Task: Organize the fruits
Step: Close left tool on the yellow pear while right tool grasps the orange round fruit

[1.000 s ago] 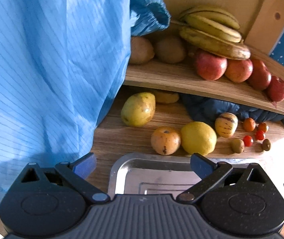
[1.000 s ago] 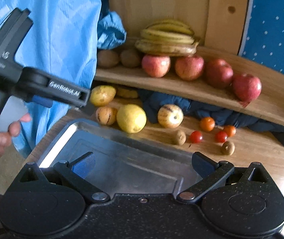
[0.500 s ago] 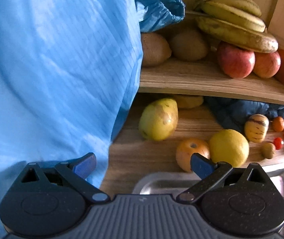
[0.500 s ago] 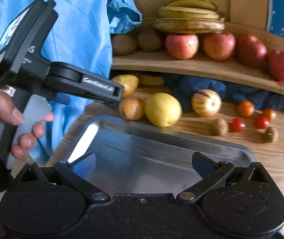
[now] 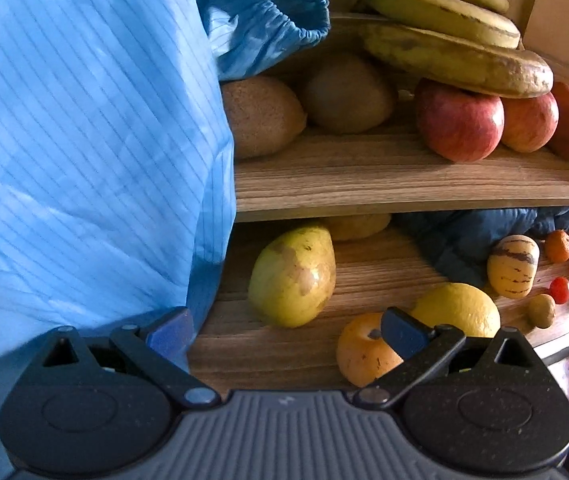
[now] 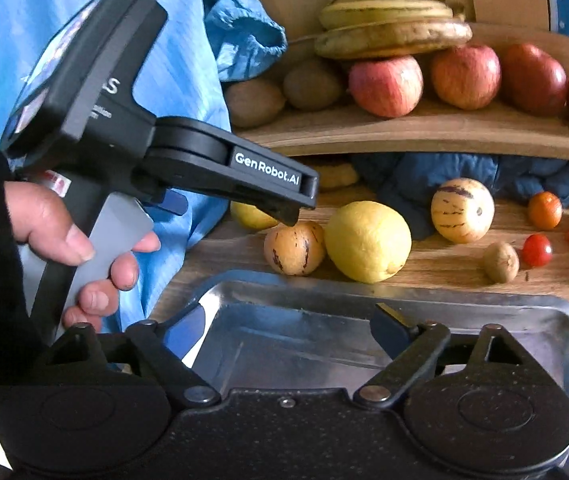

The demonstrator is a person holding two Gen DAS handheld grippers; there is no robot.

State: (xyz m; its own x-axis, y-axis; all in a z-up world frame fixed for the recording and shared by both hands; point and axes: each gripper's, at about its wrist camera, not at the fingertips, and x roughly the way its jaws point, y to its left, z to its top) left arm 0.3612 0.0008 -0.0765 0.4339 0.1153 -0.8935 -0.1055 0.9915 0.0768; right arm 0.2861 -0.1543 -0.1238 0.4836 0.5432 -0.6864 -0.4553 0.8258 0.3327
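Observation:
A yellow-green pear point(image 5: 292, 276) lies on the wooden table under the shelf, just ahead of my left gripper point(image 5: 286, 328), which is open with nothing between its fingers. Beside its right finger are a speckled orange fruit point(image 5: 364, 356) and a lemon point(image 5: 460, 312). In the right wrist view a hand holds the left gripper point(image 6: 296, 206) above the pear point(image 6: 252, 216). My right gripper point(image 6: 288, 322) hangs over the metal tray point(image 6: 404, 300). Its jaws are closing with nothing between them.
The shelf point(image 5: 404, 176) carries bananas point(image 5: 456, 52), apples point(image 5: 460, 124) and kiwis point(image 5: 264, 116). A striped melon point(image 6: 462, 210), small tomatoes point(image 6: 536, 250) and dark blue cloth point(image 6: 424, 176) lie on the table. Light blue fabric point(image 5: 84, 140) fills the left side.
Both grippers have come closer to the fruits. The left one has slid left off the tray until it faces the pear. The right gripper's fingers stand slightly narrower.

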